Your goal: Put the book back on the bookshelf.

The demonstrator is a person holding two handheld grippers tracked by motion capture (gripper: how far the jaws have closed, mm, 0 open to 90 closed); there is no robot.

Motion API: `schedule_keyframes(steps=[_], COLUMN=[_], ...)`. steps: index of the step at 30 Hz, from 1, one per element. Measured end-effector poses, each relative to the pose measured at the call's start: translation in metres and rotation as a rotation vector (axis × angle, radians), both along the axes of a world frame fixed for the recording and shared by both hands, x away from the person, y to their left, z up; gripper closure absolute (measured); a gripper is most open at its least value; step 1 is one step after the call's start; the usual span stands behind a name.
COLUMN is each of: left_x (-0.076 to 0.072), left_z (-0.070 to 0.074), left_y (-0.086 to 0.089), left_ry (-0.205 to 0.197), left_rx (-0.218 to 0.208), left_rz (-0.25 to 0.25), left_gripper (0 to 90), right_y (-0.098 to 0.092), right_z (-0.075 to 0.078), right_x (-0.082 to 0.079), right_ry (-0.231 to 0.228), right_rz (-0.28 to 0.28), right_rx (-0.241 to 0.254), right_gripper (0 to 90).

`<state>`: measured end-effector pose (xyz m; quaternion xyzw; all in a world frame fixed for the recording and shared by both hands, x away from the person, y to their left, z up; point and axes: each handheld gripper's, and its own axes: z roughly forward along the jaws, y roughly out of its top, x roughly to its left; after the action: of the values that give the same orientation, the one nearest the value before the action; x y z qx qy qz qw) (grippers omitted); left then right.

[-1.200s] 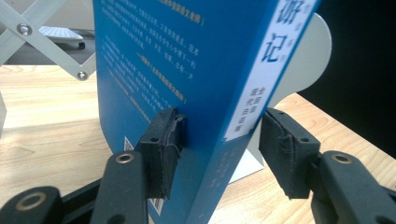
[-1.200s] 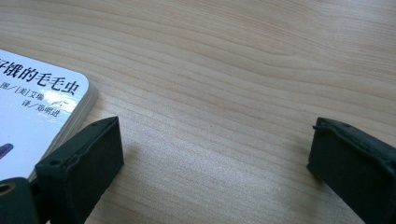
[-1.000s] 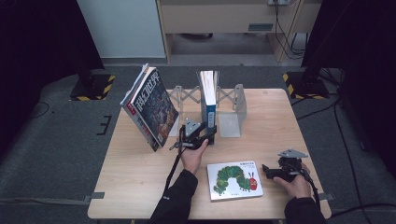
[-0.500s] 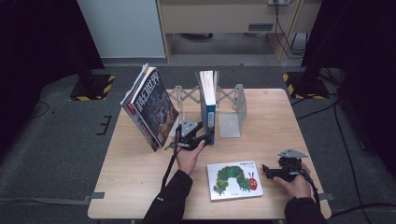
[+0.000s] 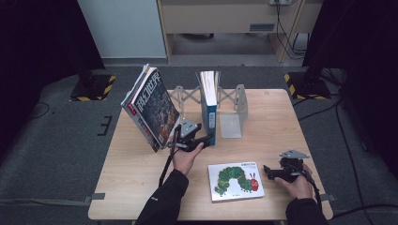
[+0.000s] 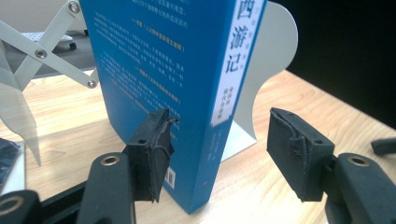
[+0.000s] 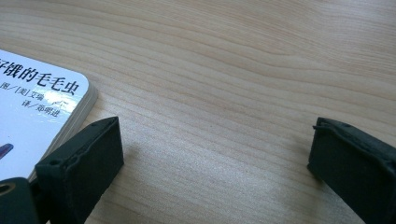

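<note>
A blue book stands upright in a grey metal expanding book rack. My left gripper is at the book's lower near corner. In the left gripper view its jaws have just been opening: the blue book has its spine edge between them, and the right pad is well clear of it. A caterpillar picture book lies flat near the front edge. My right gripper rests open just right of it, with the book's corner beside its left pad and bare wood between the jaws.
Several books or magazines lean tilted against the rack's left end. The rack's scissor lattice and white end plate flank the blue book. Cables trail from both grippers. Dark floor surrounds the table.
My left gripper has drawn back slightly toward the person, and its jaws stand wider around the blue book's edge. The right gripper and the picture book have not moved.
</note>
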<state>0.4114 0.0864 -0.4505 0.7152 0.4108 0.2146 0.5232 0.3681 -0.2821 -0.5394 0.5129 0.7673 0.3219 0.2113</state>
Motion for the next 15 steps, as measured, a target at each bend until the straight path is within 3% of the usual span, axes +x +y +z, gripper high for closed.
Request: schedule_keyframes(steps=[7,15], left_x=[-0.012,-0.028], left_z=[0.003,-0.005], left_y=[0.004,0.013], left_ry=[0.007,0.066], left_rx=[0.056,0.071], left_rz=[-0.050,-0.107], left_gripper=[36.9,36.0], right_y=[0.000,0.000], right_z=[0.000,0.000], right_x=[0.000,0.000], right_ry=[0.000,0.000], right_rz=[0.000,0.000], right_rx=[0.000,-0.001], right_gripper=[3.3,3.3])
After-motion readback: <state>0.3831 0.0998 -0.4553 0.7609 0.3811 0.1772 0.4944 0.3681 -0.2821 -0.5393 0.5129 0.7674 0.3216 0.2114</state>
